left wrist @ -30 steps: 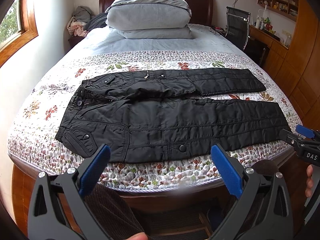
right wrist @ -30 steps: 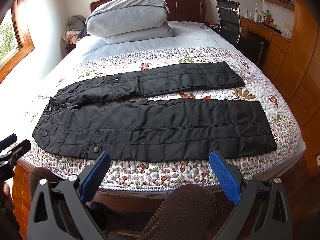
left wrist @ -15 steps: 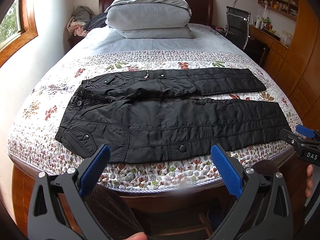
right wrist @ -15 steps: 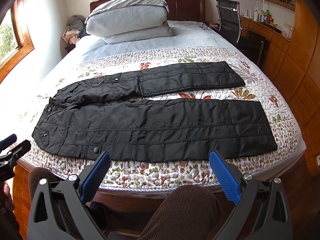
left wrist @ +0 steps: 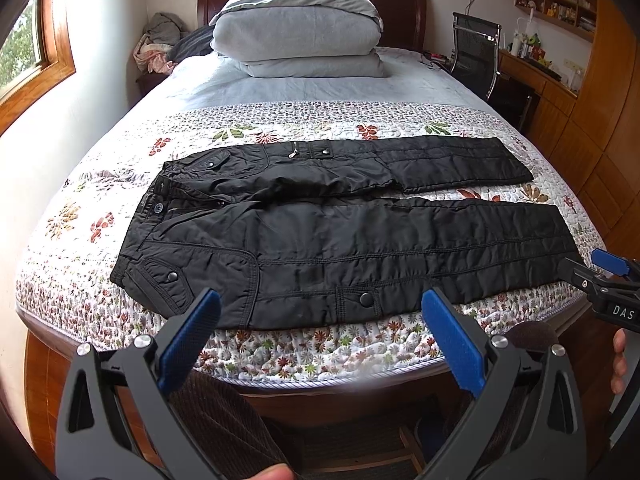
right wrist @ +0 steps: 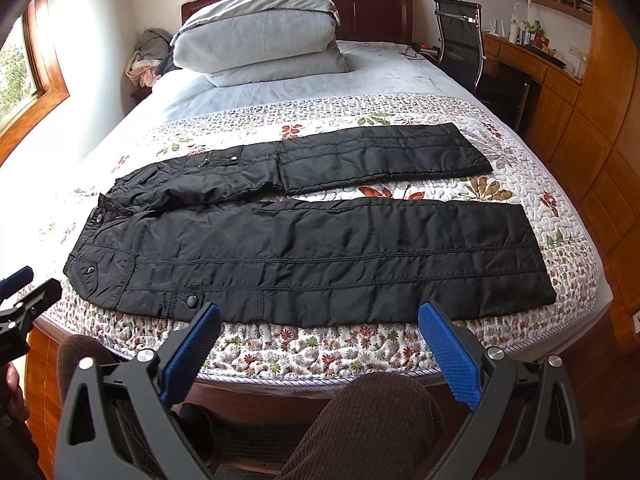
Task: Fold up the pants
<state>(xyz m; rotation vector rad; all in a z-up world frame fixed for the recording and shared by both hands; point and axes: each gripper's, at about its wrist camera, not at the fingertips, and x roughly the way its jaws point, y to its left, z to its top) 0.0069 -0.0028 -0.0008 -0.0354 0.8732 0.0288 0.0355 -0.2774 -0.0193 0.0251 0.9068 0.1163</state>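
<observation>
Black padded pants point(left wrist: 344, 240) lie flat across the floral quilt, waist to the left, both legs spread apart and pointing right; they also show in the right wrist view point(right wrist: 312, 252). My left gripper point(left wrist: 320, 320) is open and empty, held off the bed's near edge in front of the waist and thigh. My right gripper point(right wrist: 318, 332) is open and empty, off the near edge in front of the near leg. Each gripper shows at the edge of the other's view.
The bed point(left wrist: 320, 360) has a floral quilt, with stacked grey pillows point(left wrist: 298, 36) at the headboard. A black chair point(left wrist: 476, 52) and wooden desk stand at the right. Wooden cabinets line the right wall. My knees in brown corduroy point(right wrist: 368, 420) are below the grippers.
</observation>
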